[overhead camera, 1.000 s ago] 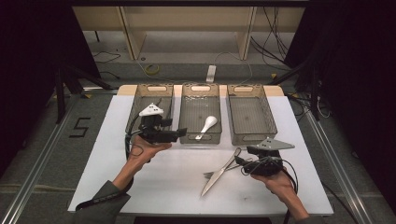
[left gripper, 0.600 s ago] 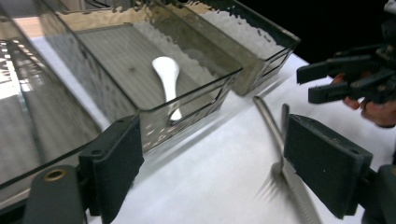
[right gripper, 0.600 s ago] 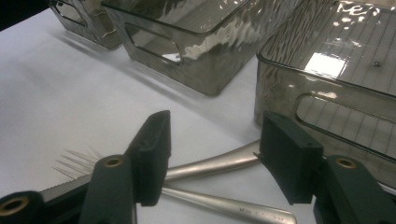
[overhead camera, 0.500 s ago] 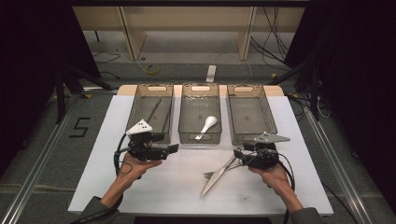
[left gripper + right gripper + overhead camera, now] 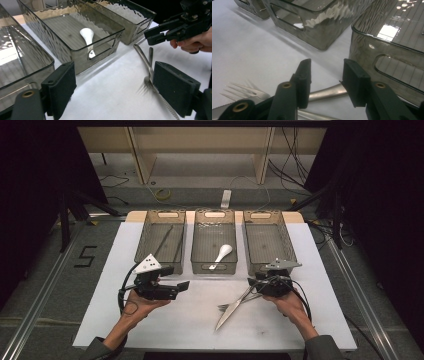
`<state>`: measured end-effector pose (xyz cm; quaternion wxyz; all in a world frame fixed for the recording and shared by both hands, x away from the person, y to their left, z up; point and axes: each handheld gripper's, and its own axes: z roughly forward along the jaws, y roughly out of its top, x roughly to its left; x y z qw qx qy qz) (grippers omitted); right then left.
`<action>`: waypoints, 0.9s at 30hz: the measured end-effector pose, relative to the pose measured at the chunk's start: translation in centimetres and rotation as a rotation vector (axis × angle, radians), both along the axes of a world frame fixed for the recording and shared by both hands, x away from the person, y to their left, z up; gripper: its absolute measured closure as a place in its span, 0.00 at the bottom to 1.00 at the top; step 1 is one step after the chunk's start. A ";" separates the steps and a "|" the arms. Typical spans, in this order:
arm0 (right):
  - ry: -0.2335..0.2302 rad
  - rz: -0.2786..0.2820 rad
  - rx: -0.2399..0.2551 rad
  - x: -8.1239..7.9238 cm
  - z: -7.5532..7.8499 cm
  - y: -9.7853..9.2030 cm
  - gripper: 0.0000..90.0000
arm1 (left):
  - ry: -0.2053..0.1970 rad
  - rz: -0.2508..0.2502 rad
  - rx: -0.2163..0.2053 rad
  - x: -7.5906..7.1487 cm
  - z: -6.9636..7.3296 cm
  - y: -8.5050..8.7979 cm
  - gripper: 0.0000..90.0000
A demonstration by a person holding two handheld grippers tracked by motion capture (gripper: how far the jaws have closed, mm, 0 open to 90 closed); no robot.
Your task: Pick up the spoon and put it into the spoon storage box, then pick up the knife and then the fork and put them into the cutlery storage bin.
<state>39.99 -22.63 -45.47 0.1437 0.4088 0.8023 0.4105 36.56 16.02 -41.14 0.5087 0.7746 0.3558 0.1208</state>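
Note:
A fork [image 5: 225, 306] and a knife [image 5: 231, 312] lie crossed on the white table [image 5: 190, 320]. My right gripper [image 5: 254, 284] is low at their handle ends. Its jaws have just been closing and stand partly open. In the right gripper view a metal handle [image 5: 324, 93] lies on the table just past the right gripper [image 5: 325, 75], and the pads do not touch it. My left gripper [image 5: 178, 277] is held open at the front left with nothing in it. The left gripper [image 5: 113, 82] faces the fork [image 5: 141, 53], the knife [image 5: 166, 106] and the right gripper [image 5: 151, 37].
Three smoky plastic trays stand in a row at the back. The left tray [image 5: 142, 240] holds a thin dark utensil. A white spoon [image 5: 223, 253] lies in the middle tray [image 5: 195, 245]. Nothing lies in the right tray [image 5: 287, 240], which is close behind the right gripper.
My left gripper has drawn back from the left tray toward the front of the table. The right gripper has shifted slightly left and down to the handles, and its jaws have narrowed.

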 end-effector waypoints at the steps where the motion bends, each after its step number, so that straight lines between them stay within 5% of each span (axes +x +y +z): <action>1: 0.003 0.001 -0.002 0.1 0.0 0.0 0.68 | -0.004 0.000 0.008 -0.1 0.0 0.1 0.20; 11: 0.002 -0.008 -0.025 0.8 -0.4 0.2 0.77 | -0.025 0.006 0.041 -0.7 -0.5 0.3 0.20; 27: 0.008 0.002 -0.092 1.8 -1.3 1.0 0.96 | -0.026 0.022 0.017 -1.1 -0.3 0.8 0.20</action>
